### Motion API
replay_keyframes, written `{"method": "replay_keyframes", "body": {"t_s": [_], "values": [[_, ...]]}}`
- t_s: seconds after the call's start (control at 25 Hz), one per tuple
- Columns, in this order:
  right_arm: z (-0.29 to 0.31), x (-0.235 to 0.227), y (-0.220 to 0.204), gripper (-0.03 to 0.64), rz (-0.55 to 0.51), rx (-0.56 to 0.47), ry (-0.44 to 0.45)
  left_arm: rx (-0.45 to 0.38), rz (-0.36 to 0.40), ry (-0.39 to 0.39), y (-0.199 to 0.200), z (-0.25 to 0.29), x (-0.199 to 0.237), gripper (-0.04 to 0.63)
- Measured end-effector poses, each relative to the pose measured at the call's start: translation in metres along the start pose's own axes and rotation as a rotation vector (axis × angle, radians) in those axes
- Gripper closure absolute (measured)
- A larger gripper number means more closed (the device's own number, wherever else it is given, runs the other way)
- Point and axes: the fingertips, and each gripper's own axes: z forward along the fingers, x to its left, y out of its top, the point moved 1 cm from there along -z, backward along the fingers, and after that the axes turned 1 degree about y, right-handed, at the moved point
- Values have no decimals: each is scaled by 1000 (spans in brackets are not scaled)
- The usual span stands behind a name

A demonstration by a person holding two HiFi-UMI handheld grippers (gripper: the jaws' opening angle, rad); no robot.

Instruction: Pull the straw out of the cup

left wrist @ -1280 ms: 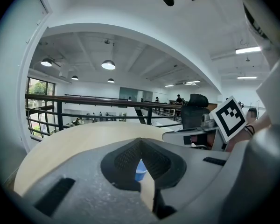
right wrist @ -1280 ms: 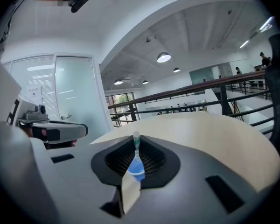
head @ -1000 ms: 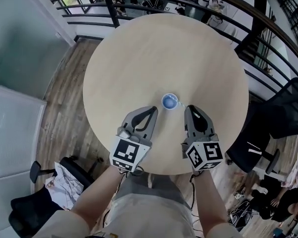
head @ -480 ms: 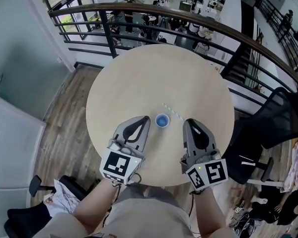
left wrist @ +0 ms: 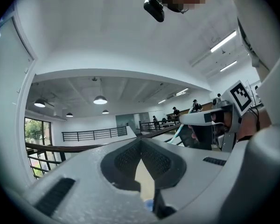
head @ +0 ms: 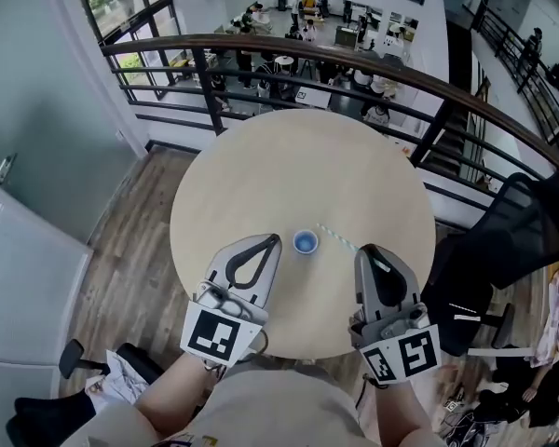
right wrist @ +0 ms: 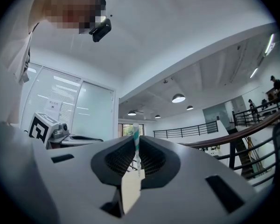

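Note:
A small blue cup (head: 305,242) stands on the round pale table (head: 298,156), near its front edge. My right gripper (head: 361,249) is shut on a teal-and-white striped straw (head: 335,236), which points from its tips up and to the left, just right of the cup and outside it. In the right gripper view the straw (right wrist: 136,133) stands pinched between the dark pads of the right gripper (right wrist: 136,141). My left gripper (head: 275,239) is held just left of the cup, its tips together and empty. The left gripper view shows the left gripper (left wrist: 141,143) shut, with a bit of the cup (left wrist: 149,204) below.
A dark metal railing (head: 354,63) curves behind the table, with a lower floor beyond it. A black chair (head: 512,231) stands at the right of the table. Another chair (head: 74,357) is at the lower left on the wood floor.
Both grippers have risen from the table, which now lies farther below. The straw has gone up with the right gripper and now lies beside the cup.

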Motion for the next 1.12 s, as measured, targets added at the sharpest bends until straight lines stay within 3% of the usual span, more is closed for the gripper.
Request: {"method": "replay_keyframes", "body": {"t_s": [0.6,1.12], "values": [[-36,7,-20,582,47,69,-18,48,-70,-45,-13,-25,-23,584],[-36,9,-21,583,47,72,-13,53,-64,-40,-16,-25,-24,584]]}}
